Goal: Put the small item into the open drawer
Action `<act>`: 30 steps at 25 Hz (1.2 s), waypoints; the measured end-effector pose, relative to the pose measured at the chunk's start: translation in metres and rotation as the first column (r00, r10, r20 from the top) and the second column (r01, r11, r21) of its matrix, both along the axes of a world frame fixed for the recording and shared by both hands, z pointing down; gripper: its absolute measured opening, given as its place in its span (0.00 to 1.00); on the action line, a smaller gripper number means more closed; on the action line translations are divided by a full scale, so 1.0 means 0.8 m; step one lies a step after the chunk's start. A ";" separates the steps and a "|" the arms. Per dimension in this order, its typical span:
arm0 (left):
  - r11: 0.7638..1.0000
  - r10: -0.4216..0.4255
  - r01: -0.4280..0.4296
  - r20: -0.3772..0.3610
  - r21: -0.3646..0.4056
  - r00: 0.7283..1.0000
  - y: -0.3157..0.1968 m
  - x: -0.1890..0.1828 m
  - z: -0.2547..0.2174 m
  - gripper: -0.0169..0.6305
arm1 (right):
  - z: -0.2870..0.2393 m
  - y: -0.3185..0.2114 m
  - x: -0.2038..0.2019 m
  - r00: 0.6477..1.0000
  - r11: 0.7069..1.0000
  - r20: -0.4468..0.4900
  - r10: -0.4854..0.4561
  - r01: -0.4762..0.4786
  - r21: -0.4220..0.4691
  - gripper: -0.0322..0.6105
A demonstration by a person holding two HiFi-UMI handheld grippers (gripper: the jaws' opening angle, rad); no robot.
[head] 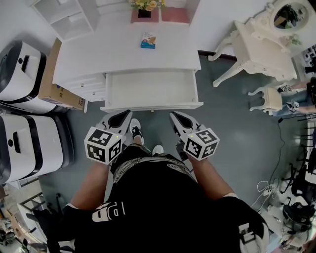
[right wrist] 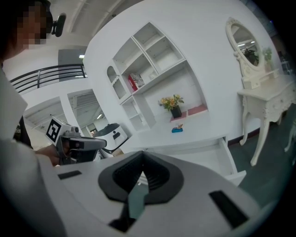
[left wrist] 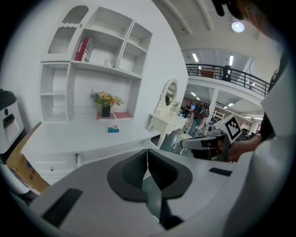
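The small item, a blue and orange packet, lies on the white desk top near the back; it also shows in the left gripper view and the right gripper view. Below the desk top the drawer stands pulled open, with nothing visible inside; its right side shows in the right gripper view. My left gripper and right gripper hover side by side just in front of the drawer front, both shut with nothing in them. The jaws meet in both the left gripper view and the right gripper view.
Two white machines and a cardboard box stand to the left of the desk. A white dressing table with a stool is at the right. A flower pot and a shelf unit sit at the desk's back.
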State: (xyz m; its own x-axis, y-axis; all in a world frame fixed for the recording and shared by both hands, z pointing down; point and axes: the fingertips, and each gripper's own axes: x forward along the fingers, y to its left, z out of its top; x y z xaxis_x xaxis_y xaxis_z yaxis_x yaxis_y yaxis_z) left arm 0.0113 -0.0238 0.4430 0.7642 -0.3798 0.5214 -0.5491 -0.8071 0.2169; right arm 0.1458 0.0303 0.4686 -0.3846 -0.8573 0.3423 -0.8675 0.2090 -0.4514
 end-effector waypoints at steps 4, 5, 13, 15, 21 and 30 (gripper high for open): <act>1.000 0.014 -0.013 -0.020 0.008 1.000 -0.041 0.009 -0.008 0.05 | -0.008 -0.034 0.004 1.000 1.000 -0.014 0.012 -0.012 -0.006 0.06; 1.000 0.018 -0.018 -0.022 0.008 1.000 -0.051 0.010 -0.009 0.05 | -0.010 -0.043 0.004 1.000 1.000 -0.014 0.015 -0.015 -0.006 0.06; 0.999 0.047 -0.047 -0.014 0.000 0.999 -0.122 0.018 0.000 0.05 | -0.009 -0.114 0.003 0.999 0.999 -0.024 0.025 -0.026 -0.028 0.06; 0.999 0.049 -0.049 -0.014 -0.001 0.999 -0.143 0.021 0.002 0.05 | -0.008 -0.133 0.005 0.999 0.999 -0.033 0.025 -0.026 -0.033 0.06; 0.998 0.062 -0.062 -0.028 -0.001 0.998 -0.201 0.033 0.004 0.05 | -0.012 -0.190 0.012 0.998 0.999 -0.065 0.025 -0.028 -0.044 0.06; 0.993 0.114 -0.114 -0.029 0.004 0.993 -0.270 0.040 0.005 0.05 | -0.022 -0.270 0.015 0.992 0.997 -0.113 0.055 -0.060 -0.042 0.06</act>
